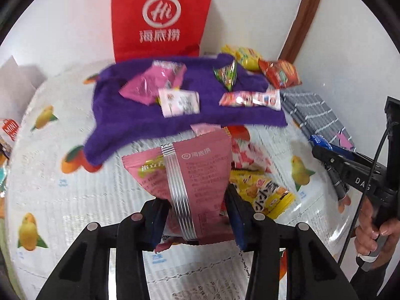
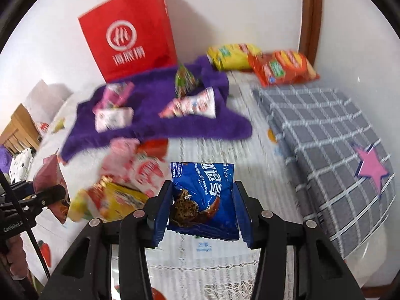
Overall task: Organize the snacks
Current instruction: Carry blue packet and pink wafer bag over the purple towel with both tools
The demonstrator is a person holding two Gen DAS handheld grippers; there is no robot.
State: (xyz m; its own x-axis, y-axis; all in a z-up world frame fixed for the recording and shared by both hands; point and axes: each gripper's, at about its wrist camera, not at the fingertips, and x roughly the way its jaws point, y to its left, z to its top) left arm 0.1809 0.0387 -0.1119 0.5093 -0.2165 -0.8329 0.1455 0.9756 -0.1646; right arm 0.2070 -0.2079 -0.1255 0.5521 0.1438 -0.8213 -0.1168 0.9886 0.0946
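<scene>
Left gripper (image 1: 197, 218): one, jaws pinching one pink snack packet (image 1: 186, 175) with a silver back seam, pads pressed on both its sides, packet standing up out of the jaws. Right gripper (image 2: 201, 211): one, jaws pinching one blue chocolate chip cookie packet (image 2: 206, 195) by its two side edges. Right of the left jaws: one yellow snack packet (image 1: 262, 192) lying on the tablecloth (image 1: 75, 200), one red-and-white packet (image 1: 246, 155) just beyond it. Ahead of both pairs of jaws: one purple towel (image 1: 130, 115) spread on the cloth, bearing five small items, namely one pink packet (image 1: 143, 87) with a second pink one (image 1: 167, 68) partly behind it, one white-and-pink sachet (image 1: 180, 102), one green pyramid-shaped packet (image 1: 227, 75), and one long red-and-white wrapper (image 1: 251, 98). Beyond the towel: one red paper bag (image 1: 160, 17) with a white round logo, upright against the wall. To the far right of the towel: one yellow bag (image 2: 232, 56) and one orange-red bag (image 2: 283, 70), touching each other. Right of the right jaws: one grey checked fabric box (image 2: 322, 135) with one pink star (image 2: 372, 168) on it. The tablecloth is white with printed fruit. One hand (image 1: 375, 227) shows at the right edge of the left view, gripping the handle of the other tool. Motion blur softens the smaller packet labels; their print cannot be read.
</scene>
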